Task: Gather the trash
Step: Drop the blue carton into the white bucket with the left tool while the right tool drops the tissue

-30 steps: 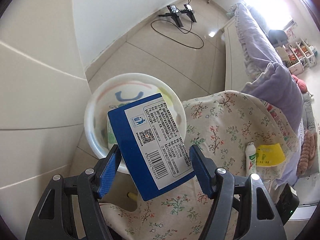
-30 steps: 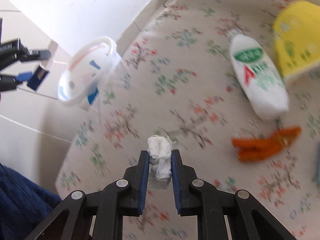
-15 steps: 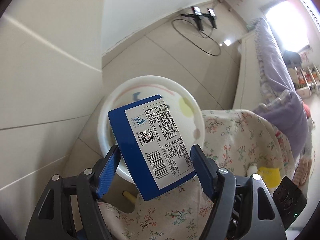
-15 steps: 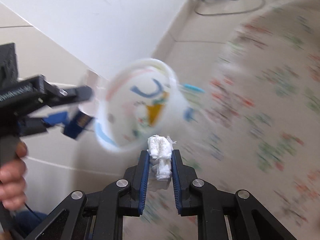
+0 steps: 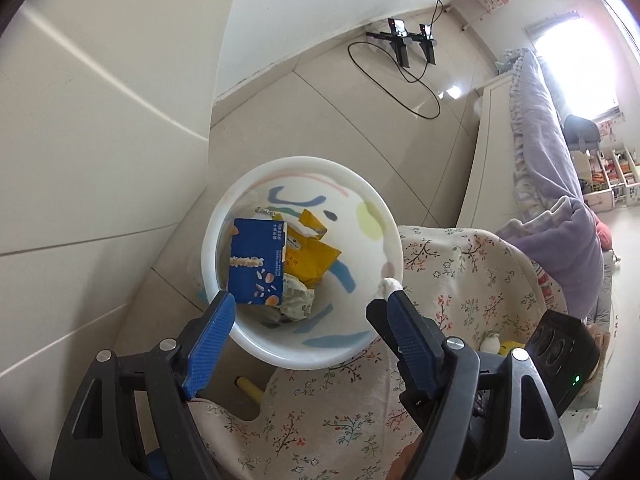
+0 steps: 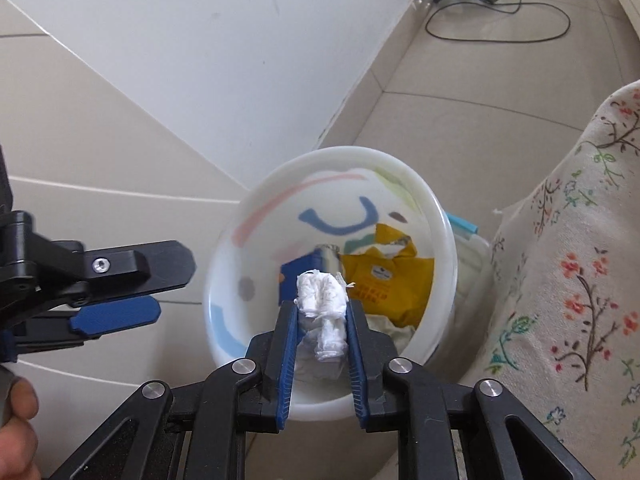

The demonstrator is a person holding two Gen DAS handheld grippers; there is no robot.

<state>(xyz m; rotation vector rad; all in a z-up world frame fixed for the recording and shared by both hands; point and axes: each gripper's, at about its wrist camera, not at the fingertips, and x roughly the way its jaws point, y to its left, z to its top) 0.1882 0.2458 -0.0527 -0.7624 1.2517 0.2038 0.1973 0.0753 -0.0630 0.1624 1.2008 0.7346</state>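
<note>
A white bin with coloured marks stands on the floor beside the table. The blue carton lies inside it on a yellow wrapper and other scraps. My left gripper hangs above the bin's near rim, its jaws opening with nothing between them. In the right wrist view my right gripper is over the bin with a crumpled white tissue between its pads; the jaws are opening, the pads still touching the tissue. The left gripper shows at the left there.
The table with its floral cloth is right of the bin, a small white bottle on it. A tripod and black cable lie on the tiled floor beyond. A bed with lilac bedding is at the right. A white wall is behind the bin.
The left jaws spread and the blue carton fell from them into the bin. The right gripper swung from over the table to above the bin, carrying the tissue.
</note>
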